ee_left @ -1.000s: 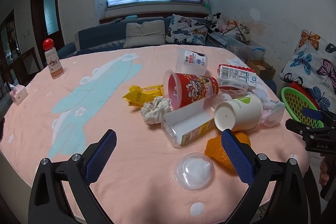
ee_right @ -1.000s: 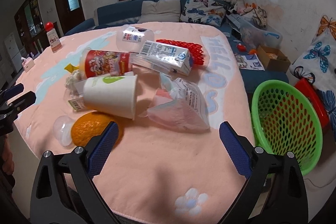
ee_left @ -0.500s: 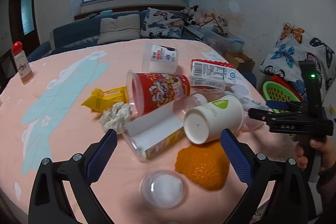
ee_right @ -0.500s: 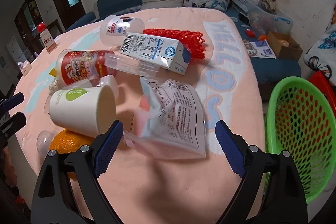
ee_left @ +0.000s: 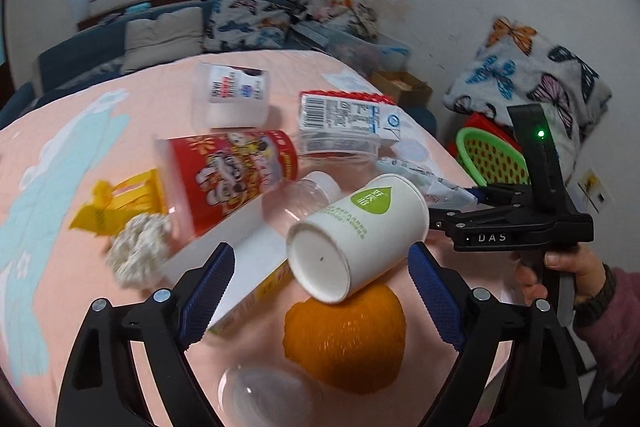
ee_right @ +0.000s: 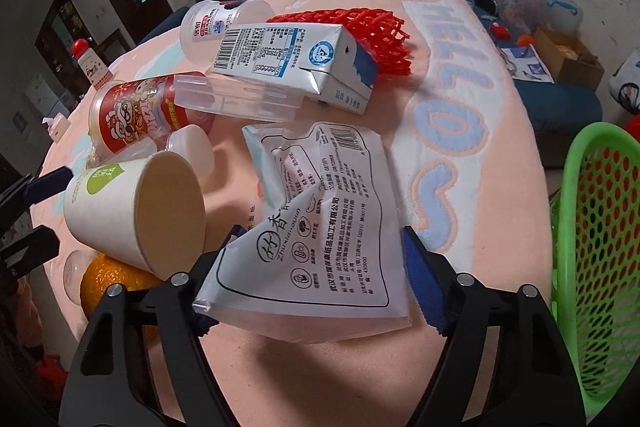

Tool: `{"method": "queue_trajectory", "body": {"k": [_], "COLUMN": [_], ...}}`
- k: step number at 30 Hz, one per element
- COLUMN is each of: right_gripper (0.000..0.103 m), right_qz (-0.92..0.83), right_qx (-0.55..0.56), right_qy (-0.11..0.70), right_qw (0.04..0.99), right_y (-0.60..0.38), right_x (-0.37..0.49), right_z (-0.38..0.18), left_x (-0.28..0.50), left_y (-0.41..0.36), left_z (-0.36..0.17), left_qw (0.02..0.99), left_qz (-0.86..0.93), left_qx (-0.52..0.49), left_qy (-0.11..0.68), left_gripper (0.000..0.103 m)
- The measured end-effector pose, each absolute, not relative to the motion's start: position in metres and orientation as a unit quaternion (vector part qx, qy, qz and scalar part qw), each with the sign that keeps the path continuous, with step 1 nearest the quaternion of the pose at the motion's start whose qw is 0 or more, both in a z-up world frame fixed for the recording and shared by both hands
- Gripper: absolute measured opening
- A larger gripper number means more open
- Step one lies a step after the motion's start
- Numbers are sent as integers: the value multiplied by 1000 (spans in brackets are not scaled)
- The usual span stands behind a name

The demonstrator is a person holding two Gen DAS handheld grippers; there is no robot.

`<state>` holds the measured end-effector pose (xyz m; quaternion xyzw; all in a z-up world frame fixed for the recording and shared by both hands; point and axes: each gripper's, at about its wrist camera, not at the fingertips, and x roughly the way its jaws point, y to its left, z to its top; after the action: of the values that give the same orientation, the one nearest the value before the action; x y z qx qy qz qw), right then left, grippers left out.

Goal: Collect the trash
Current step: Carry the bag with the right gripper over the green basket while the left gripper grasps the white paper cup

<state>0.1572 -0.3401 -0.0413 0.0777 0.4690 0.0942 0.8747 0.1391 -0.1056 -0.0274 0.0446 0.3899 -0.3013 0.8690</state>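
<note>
Left gripper (ee_left: pixel 320 289) has jaws spread wide and closing, nothing pinched yet. The white paper cup (ee_left: pixel 358 237) lies on its side between the blue pads, base toward the camera, resting on the orange peel (ee_left: pixel 346 341). A clear dome lid (ee_left: pixel 260 397) sits just beside the peel at the near edge of the pink tablecloth (ee_left: pixel 120 115).

Right gripper (ee_right: pixel 320 279) has jaws closing around the white plastic wrapper (ee_right: pixel 320 227); the wrapper's near end lies between the pads, the left pad touching its edge, the right pad just beside it, so not clamped. A hand (ee_left: pixel 568 273) in a pink sleeve holds this gripper at the tablecloth's right edge.

Further out, mid-cloth: red printed cup (ee_right: pixel 136 109) on its side, clear plastic bottle (ee_left: pixel 240 267) under it, milk carton (ee_right: pixel 292 63) lying on a clear tray (ee_right: pixel 240 99), red foam net (ee_right: pixel 360 31) behind the carton, clear labelled cup (ee_right: pixel 212 23) tipped over. Crumpled tissue (ee_left: pixel 138 253) and yellow wrapper (ee_left: pixel 116 199) sit toward the left edge.

Green basket (ee_right: pixel 596 251) stands off the right edge, beside the table.
</note>
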Motion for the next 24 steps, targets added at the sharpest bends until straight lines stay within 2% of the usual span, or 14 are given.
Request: {"method": "queue_trajectory", "body": {"k": [2,5,16,18,20,24], "right_gripper": [64,58,51,50,49,49], "right_qz": [93,94,89,86,84,77], "right_qx": [82,91,91,93,96,96], "right_qy": [466,463,457,453,452,446], "right_qw": [876,877,881,882,883,887], "right_y": [-343,-348,-355,-358,-359,-363], "right_x": [156,154,139,134,130,121], "right_z": [-40,-39,-33,-31,-30,-24], "left_x": [147,156,171,170,168,164], "left_y": [-111,-121,-151,-153,-153,-156], "left_z": [-32,-35,-48,-48,-48,-48], "left_qw": [861,845,803,800,798,798], "left_qz": [-317,-352,-419,-427,-431,-431], "left_qx": [54,71,145,147,153,166], "left_qy": [394,397,398,395,393,387], "left_gripper": [89,92,93,88,79,72]}}
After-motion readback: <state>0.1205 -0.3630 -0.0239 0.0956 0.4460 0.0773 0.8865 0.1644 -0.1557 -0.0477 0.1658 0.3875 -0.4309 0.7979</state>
